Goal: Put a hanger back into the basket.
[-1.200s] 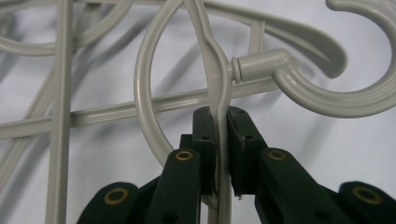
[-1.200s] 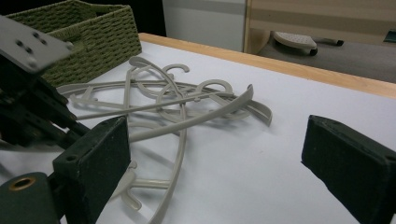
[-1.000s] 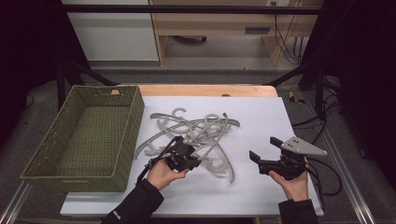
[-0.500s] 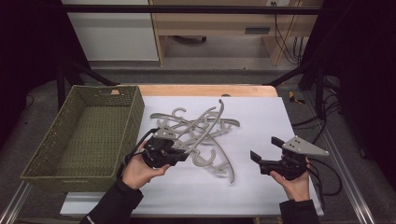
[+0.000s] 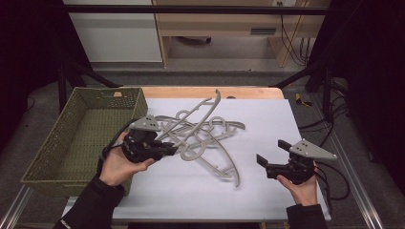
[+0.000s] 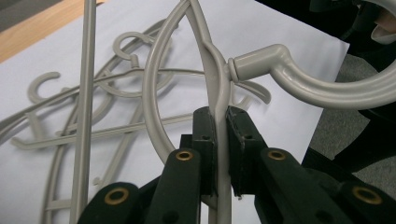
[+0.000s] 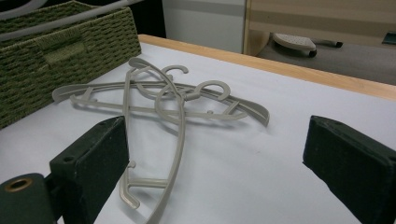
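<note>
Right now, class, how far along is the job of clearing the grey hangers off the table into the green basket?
Done: nothing yet; the basket holds no hangers. In hand: the left claw is shut on one hanger, lifted off the pile. Left: the other hangers lie tangled on the white sheet, and the right claw waits open.
</note>
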`<move>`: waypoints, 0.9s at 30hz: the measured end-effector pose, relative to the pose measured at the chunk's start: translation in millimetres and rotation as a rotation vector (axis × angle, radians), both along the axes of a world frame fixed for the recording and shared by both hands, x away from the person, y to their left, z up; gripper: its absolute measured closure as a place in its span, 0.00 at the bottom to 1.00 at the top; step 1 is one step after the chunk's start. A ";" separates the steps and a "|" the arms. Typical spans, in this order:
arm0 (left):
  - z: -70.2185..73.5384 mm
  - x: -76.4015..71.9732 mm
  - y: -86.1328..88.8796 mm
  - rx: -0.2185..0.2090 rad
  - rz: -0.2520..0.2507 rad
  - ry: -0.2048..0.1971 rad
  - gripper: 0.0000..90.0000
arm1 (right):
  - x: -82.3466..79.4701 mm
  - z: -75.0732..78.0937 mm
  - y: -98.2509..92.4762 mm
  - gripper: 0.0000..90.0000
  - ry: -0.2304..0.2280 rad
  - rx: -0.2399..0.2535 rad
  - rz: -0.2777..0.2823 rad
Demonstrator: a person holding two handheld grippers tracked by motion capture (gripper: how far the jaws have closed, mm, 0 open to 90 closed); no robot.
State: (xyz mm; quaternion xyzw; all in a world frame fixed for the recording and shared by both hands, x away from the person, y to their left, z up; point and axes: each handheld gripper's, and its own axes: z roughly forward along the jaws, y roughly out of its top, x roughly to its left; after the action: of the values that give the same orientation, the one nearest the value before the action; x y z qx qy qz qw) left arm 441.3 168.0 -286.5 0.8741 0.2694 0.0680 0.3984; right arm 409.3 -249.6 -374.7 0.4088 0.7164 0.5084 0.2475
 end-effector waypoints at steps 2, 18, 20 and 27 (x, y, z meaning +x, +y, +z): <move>4.3 1.1 7.1 -0.007 0.010 -0.004 0.91 | -0.2 0.2 -0.3 0.08 0.000 0.002 -0.001; 21.5 21.2 82.8 -0.002 0.093 -0.022 0.91 | 0.2 -0.1 -0.6 0.08 0.002 0.001 -0.001; 22.2 23.6 93.8 -0.008 0.103 -0.027 0.91 | 0.4 -0.3 -0.4 0.08 0.001 0.000 -0.001; 20.3 29.7 120.4 0.009 0.111 -0.025 0.91 | 0.4 -0.4 -0.4 0.08 0.000 -0.002 0.003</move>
State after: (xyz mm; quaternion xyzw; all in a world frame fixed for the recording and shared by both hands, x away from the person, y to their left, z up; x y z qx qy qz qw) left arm 471.0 288.3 -266.1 0.8587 0.3119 0.1021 0.3937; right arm 409.7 -249.9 -375.2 0.4073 0.7175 0.5081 0.2472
